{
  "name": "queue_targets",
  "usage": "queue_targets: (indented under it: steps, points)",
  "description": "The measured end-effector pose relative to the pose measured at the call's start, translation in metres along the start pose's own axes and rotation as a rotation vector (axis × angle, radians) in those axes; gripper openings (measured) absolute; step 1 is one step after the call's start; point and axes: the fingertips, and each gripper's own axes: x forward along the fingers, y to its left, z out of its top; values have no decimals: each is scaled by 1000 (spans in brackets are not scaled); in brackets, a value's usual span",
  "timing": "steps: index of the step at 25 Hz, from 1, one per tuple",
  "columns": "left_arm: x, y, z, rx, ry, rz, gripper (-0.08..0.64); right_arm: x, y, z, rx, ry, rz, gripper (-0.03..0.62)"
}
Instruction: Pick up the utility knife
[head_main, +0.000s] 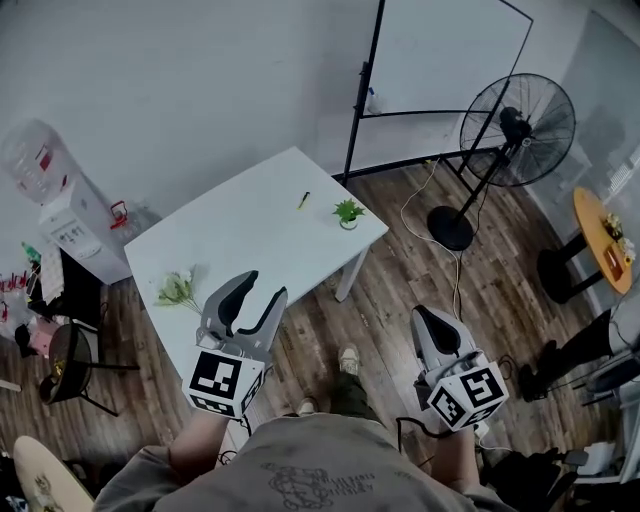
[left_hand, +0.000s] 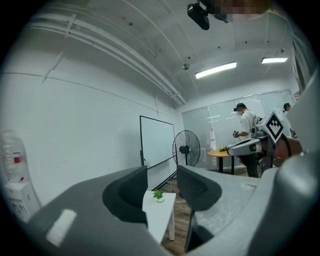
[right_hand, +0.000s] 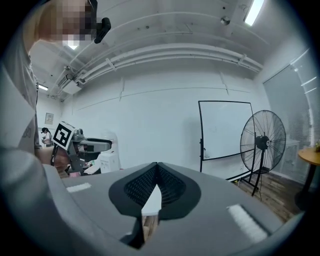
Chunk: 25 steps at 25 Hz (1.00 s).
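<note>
The utility knife (head_main: 303, 200) is a small thin yellow-green object lying on the far part of the white table (head_main: 250, 225), left of a small potted plant (head_main: 348, 212). Both grippers are held low and near my body, well short of the knife. My left gripper (head_main: 262, 290) hangs over the table's near edge with its jaws apart and nothing between them. My right gripper (head_main: 427, 317) is over the wood floor to the right of the table, jaws closed together and empty. In the left gripper view the gripper (left_hand: 162, 187) frames the plant (left_hand: 158, 195); the knife is hidden there.
A bunch of flowers (head_main: 178, 290) lies on the table's near left part. A whiteboard on a stand (head_main: 440, 60) and a floor fan (head_main: 515, 135) stand beyond the table. A water dispenser (head_main: 60, 205) is at the left, a round wooden table (head_main: 603, 235) at the right.
</note>
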Motion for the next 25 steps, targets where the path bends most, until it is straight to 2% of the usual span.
queue_targets:
  steps: [6, 11, 18, 25]
  points:
    - [50, 3, 10, 97, -4, 37, 184, 42, -41, -4, 12, 8, 37, 29]
    - [108, 28, 6, 82, 30, 95, 179, 95, -78, -15, -3, 48, 98, 29]
    - [198, 49, 7, 55, 83, 143, 178, 175, -139, -6, 5, 67, 189, 29]
    - [269, 79, 6, 34, 123, 259, 178, 247, -201, 3, -3, 86, 291, 29]
